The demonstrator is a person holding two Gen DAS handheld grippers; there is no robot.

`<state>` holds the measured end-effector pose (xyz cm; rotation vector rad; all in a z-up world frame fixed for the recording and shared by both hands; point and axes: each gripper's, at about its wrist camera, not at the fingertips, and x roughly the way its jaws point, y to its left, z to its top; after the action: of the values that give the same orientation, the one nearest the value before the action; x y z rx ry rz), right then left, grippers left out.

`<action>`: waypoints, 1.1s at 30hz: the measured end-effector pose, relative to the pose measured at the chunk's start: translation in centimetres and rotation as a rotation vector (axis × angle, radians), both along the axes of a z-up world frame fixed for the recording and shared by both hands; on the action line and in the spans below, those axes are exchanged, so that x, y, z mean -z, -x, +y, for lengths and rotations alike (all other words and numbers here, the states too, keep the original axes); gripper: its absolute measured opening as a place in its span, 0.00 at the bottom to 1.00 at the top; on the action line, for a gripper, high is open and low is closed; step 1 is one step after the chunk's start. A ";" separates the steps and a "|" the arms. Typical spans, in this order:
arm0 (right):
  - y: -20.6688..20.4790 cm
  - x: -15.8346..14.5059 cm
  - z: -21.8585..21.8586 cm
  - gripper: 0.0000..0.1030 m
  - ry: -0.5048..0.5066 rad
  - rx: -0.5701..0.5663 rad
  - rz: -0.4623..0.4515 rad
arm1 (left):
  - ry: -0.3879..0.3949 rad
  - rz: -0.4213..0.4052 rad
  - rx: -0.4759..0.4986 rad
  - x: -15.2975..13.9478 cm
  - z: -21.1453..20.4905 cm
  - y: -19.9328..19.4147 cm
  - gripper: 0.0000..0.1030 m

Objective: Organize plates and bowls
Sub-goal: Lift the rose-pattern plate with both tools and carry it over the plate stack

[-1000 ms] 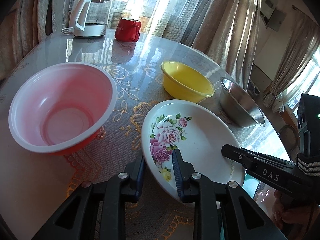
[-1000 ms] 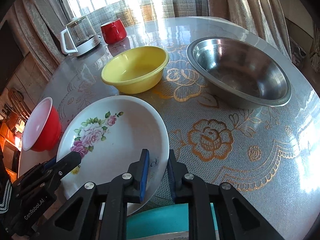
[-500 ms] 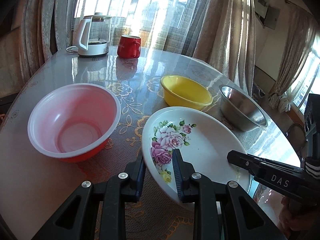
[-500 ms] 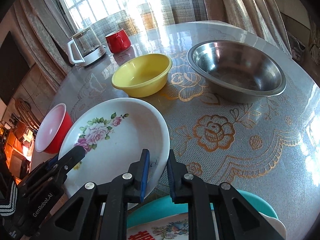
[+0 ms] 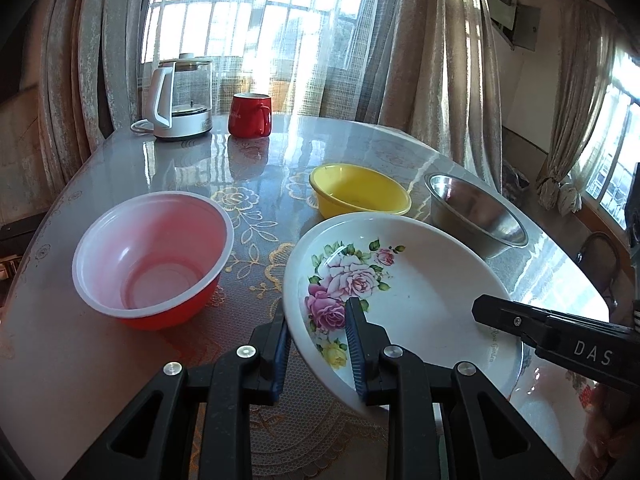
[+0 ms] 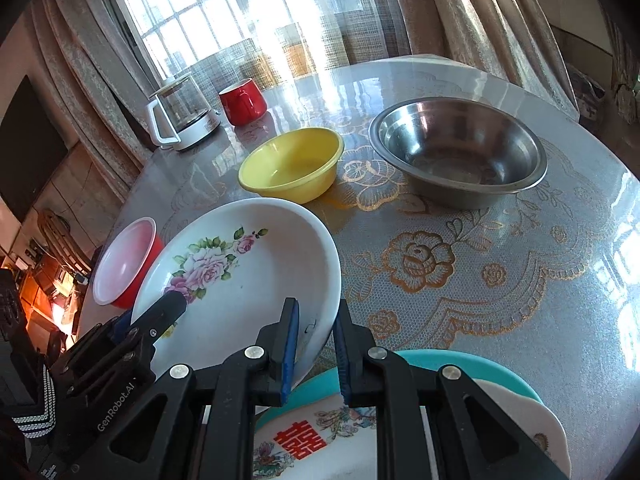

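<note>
Layout as seen from the left wrist view, clock directions taken from the flowered plate (image 5: pixel 404 300) at the near centre of the table (image 5: pixel 280 160). At 9 o'clock, well apart: a plastic bowl (image 5: pixel 154 258). At 12 o'clock, just behind the plate's far rim: a second plastic bowl (image 5: pixel 358 196). At 1 to 2 o'clock: a metal bowl (image 5: pixel 476 214), beside that second bowl. At 11 o'clock, at the far table edge: a mug (image 5: pixel 249 115), with a kettle (image 5: pixel 178 100) to its left. At 5 o'clock, below the plate's near edge: stacked plates (image 6: pixel 520 400).
</note>
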<state>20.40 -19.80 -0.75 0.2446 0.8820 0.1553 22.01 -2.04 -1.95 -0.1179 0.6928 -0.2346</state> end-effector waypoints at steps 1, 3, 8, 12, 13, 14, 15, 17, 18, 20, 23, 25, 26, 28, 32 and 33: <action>0.3 -0.1 -0.1 0.16 -0.001 0.004 -0.004 | -0.005 -0.006 0.004 -0.1 -0.1 0.2 0.26; 0.9 -0.4 -0.3 0.16 -0.004 0.009 -0.015 | -0.002 -0.016 0.014 -0.2 -0.2 0.6 0.26; 2.7 -1.1 -1.2 0.17 -0.016 0.031 -0.036 | 0.009 -0.033 0.060 -0.7 -0.8 1.7 0.26; 4.6 -1.7 -2.2 0.17 -0.033 0.057 -0.051 | 0.023 -0.048 0.110 -1.2 -1.7 2.8 0.26; 5.1 -1.8 -2.5 0.17 -0.031 0.062 -0.055 | 0.018 -0.058 0.126 -1.4 -2.0 3.2 0.26; 5.6 -2.0 -2.7 0.17 -0.028 0.069 -0.059 | 0.014 -0.071 0.140 -1.6 -2.4 3.6 0.26; 6.2 -2.1 -3.0 0.17 -0.027 0.077 -0.063 | 0.009 -0.083 0.155 -1.7 -2.8 4.0 0.26; 7.4 -2.3 -3.6 0.17 -0.028 0.092 -0.069 | 0.007 -0.097 0.186 -1.9 -3.3 4.8 0.26; 8.0 -2.4 -4.0 0.17 -0.029 0.099 -0.070 | 0.007 -0.099 0.202 -2.0 -3.6 5.0 0.26; 9.1 -2.4 -4.6 0.17 -0.035 0.115 -0.069 | 0.007 -0.101 0.233 -2.1 -4.1 5.6 0.26; 10.6 -2.3 -5.5 0.17 -0.034 0.138 -0.065 | -0.005 -0.103 0.279 -2.1 -5.1 6.5 0.27; 11.5 -2.2 -6.1 0.17 -0.038 0.152 -0.057 | -0.016 -0.101 0.309 -2.0 -5.8 7.2 0.27; 12.0 -2.0 -6.4 0.18 -0.041 0.160 -0.052 | -0.021 -0.098 0.324 -1.9 -6.2 7.5 0.27; 12.8 -1.7 -7.0 0.18 -0.047 0.175 -0.038 | -0.029 -0.090 0.353 -1.7 -6.8 8.1 0.28; 14.2 -1.0 -7.8 0.18 -0.053 0.200 -0.017 | -0.042 -0.062 0.398 -1.2 -7.7 8.8 0.28; 14.4 -0.8 -7.9 0.18 -0.056 0.206 -0.010 | -0.045 -0.047 0.406 -1.0 -7.9 8.9 0.28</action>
<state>5.96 -27.72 0.04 0.3843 0.8380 -0.0102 13.09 -9.95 -1.00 0.0728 0.6707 -0.6087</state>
